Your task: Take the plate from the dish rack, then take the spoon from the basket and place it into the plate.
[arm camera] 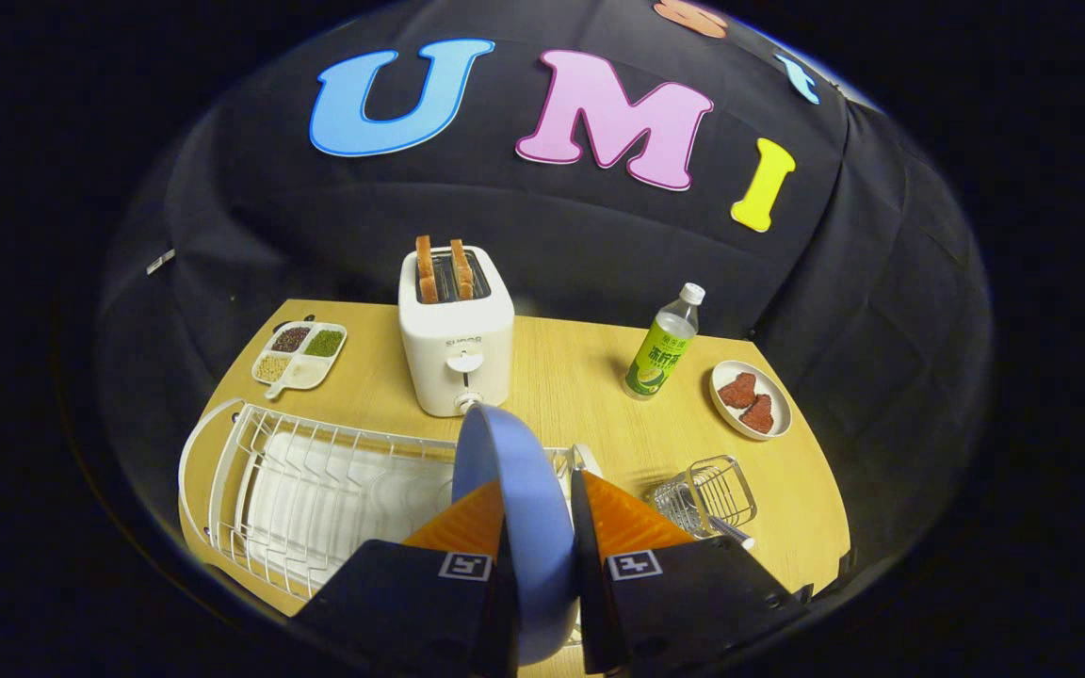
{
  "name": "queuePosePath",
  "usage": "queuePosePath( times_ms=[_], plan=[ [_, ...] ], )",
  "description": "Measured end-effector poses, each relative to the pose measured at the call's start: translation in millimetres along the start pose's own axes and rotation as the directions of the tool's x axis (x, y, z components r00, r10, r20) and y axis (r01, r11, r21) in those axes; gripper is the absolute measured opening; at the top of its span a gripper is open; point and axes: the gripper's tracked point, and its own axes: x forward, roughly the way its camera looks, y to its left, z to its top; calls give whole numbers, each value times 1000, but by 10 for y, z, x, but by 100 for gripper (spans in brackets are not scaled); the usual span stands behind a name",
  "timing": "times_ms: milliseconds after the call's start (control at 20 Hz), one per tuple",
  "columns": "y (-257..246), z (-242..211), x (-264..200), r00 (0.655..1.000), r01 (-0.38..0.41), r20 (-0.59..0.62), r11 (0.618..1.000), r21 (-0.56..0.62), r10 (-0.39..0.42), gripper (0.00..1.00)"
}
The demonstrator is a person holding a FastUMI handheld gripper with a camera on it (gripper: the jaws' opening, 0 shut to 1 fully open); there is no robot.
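A blue plate (512, 490) stands on edge between my two orange fingers, and my gripper (537, 494) is shut on it. The plate is held above the right end of the white wire dish rack (316, 480). To the right of the fingers sits a small wire basket (707, 494) on the wooden table (580, 377). A spoon handle (734, 534) pokes out of the basket toward me.
Beyond the rack stands a white toaster (456, 339) with two slices of toast. A divided tray of grains (299, 356) lies at the far left. A green-labelled bottle (663, 348) and a small plate of red meat pieces (750, 399) are at the far right.
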Motion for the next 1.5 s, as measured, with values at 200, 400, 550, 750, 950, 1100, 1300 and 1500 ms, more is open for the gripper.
queuePosePath(
  times_ms=[200,400,550,750,950,1100,1300,1500],
  plan=[
    [-84,-8,6,1000,-15,-1,998,58,15,28],
    [-180,-107,-34,996,-85,-28,988,130,89,27],
    [-279,-140,-221,982,-176,-34,967,185,185,27],
    [-590,-27,-644,963,-270,33,944,188,269,27],
    [-1004,-115,-1084,944,-330,89,928,174,319,27],
    [-1319,-370,-1316,933,-361,74,906,223,353,27],
    [-1854,-815,-1402,935,-347,31,893,288,354,27],
    [-2220,-1404,-1378,940,-296,-34,862,410,339,27]
  ],
)
